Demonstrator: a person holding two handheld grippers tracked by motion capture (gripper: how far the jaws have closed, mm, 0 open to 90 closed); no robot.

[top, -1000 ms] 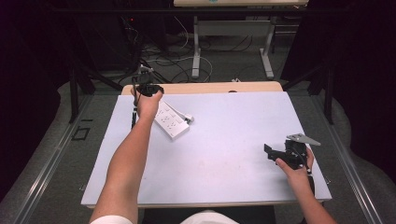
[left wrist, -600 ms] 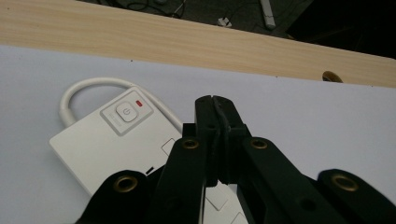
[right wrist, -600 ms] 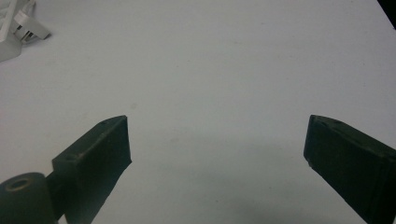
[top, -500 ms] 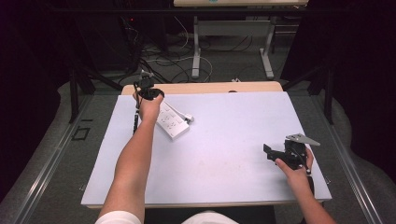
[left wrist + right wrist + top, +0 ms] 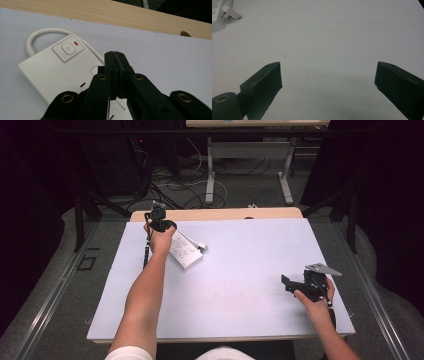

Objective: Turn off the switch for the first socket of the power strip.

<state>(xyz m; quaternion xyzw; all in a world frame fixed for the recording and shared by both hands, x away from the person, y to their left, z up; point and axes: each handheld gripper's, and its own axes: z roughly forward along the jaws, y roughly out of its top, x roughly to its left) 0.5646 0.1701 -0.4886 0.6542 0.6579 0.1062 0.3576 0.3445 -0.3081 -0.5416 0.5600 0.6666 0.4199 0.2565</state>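
At the far left of the white-topped table (image 5: 240,285), the left gripper (image 5: 115,53) hovers over the flat white plastic power strip (image 5: 53,68), jaws pressed together on nothing, just right of the strip's power button (image 5: 67,48); the hand has edged slightly farther from the person than a second ago. The strip lies where it was. At the near right, the right gripper (image 5: 292,282) has not moved, jaws spread wide above bare tabletop.

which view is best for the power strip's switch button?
Left gripper view: the power strip lies close, its switch button and red indicator sharp beyond the shut left hand-held gripper. The high view shows the strip small and partly behind the hand; the right gripper view catches a corner.
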